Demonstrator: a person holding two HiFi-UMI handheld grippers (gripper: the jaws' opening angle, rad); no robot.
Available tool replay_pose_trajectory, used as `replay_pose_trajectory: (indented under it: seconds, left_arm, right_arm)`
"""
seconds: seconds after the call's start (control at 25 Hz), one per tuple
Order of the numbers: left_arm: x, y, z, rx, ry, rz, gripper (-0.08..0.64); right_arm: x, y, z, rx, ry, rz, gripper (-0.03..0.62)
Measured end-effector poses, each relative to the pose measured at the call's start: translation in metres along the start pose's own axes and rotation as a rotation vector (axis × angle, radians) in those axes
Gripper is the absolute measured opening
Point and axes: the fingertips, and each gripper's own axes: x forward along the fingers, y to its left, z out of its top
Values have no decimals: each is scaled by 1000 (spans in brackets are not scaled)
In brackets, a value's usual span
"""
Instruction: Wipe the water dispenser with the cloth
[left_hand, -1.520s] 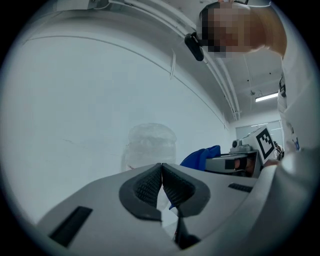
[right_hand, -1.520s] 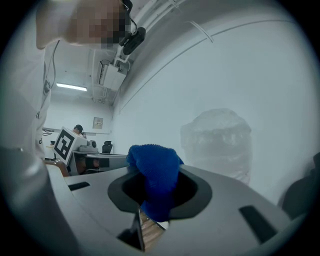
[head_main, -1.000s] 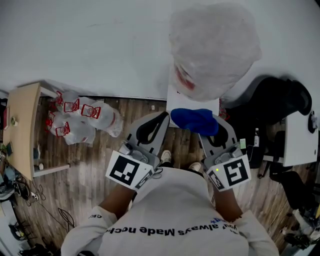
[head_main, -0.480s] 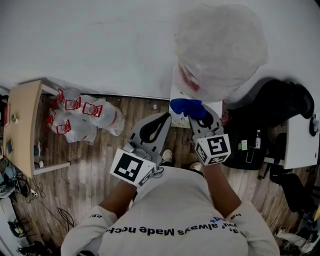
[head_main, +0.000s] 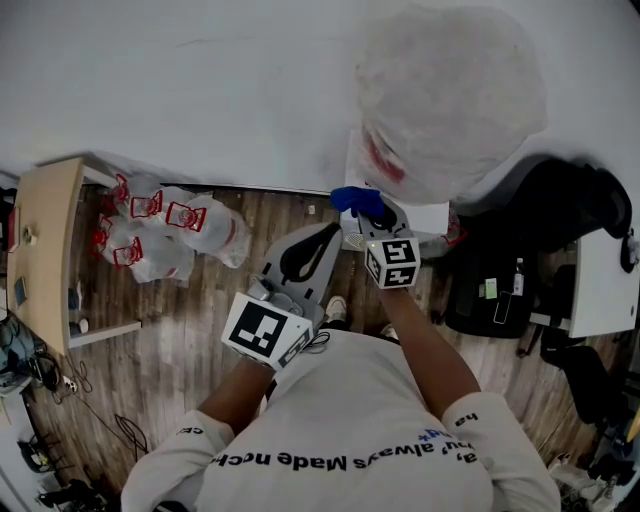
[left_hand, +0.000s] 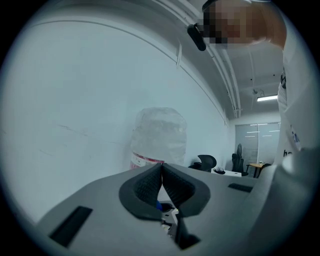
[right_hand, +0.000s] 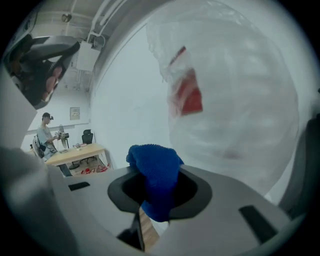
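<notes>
Pinches the blue cloth (right_hand: 155, 172) in the right gripper (right_hand: 152, 200), jaws closed on it, at the left edge of the water dispenser (head_main: 428, 216) beneath its plastic-wrapped bottle (head_main: 450, 100). Holds the left gripper (left_hand: 161, 175) lower, jaws pressed together, empty, over the wooden floor (head_main: 180, 340).

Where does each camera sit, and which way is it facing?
Head view: on the person's head, facing steeply down: shirt, arms, left gripper, right gripper.
Left gripper view: on the left gripper, along its shut, empty jaws toward the wrapped bottle; torso at right.
Right gripper view: on the right gripper, along jaws clamping the blue cloth, bottle ahead.
Shared: all three show the bottle.
</notes>
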Motion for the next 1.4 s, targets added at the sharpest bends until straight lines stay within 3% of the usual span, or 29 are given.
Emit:
replay_pose_trajectory:
  seconds: [0.48,0.68,0.88,1.4]
  left_arm:
    - [-2,11,-7,-6,21,16,20]
    - [-7,14,-10,-7,28,28,20]
    - [-9,17,-10,-8,32,38,20]
    - [-14,15,-9,-12,24,43,20]
  right_arm:
    - [55,-35,-74,96,197,-127,98]
    - [67,-47,-96,94,278,-166,98]
    - [74,-53,-106,105,340,-169,98]
    - [67,-38,-112,18,390,-108,97]
